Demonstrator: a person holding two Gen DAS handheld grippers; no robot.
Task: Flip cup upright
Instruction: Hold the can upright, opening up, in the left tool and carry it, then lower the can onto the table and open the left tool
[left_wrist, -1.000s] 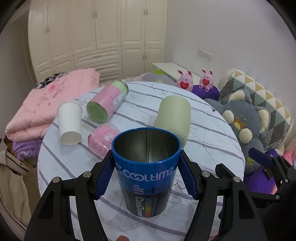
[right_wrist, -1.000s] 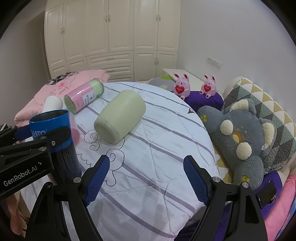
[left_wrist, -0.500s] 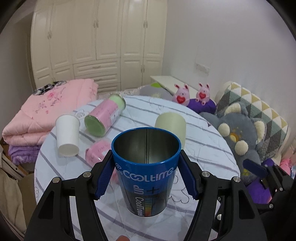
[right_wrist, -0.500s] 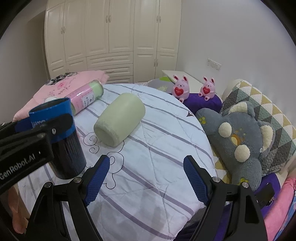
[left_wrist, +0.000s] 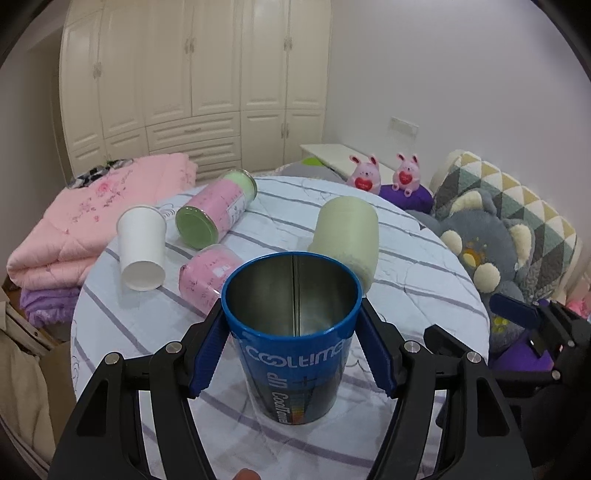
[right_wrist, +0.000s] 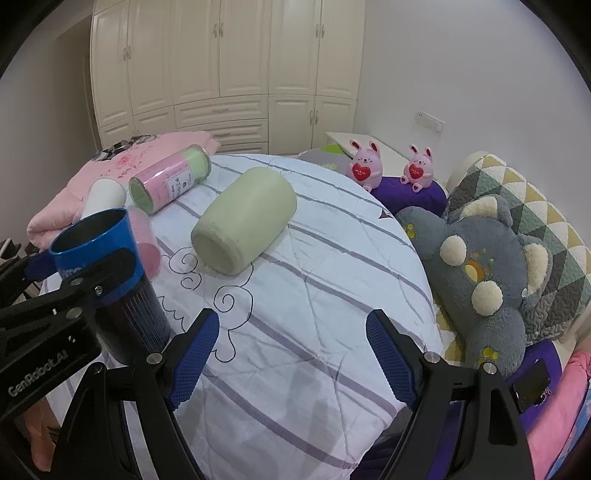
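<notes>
A blue metal cup (left_wrist: 291, 343) marked COOLTIME stands upright, mouth up, on the round table's striped cloth (left_wrist: 424, 280). My left gripper (left_wrist: 291, 350) has its blue pads against the cup's rim on both sides. The cup also shows at the left of the right wrist view (right_wrist: 110, 273). My right gripper (right_wrist: 291, 363) is open and empty above the cloth near the table's front edge. A pale green cup (left_wrist: 347, 236) lies on its side behind the blue one; it also shows in the right wrist view (right_wrist: 243, 218).
A white paper cup (left_wrist: 142, 247), a pink canister with green ends (left_wrist: 216, 206) and a small pink cup (left_wrist: 205, 277) lie on the table's left. A grey plush bear (right_wrist: 487, 273) and pink bunnies (right_wrist: 365, 166) sit to the right. Pink bedding (left_wrist: 85, 218) lies far left.
The left gripper lifted the blue cup and then lowered it; its base now rests on the cloth. The right gripper has barely moved.
</notes>
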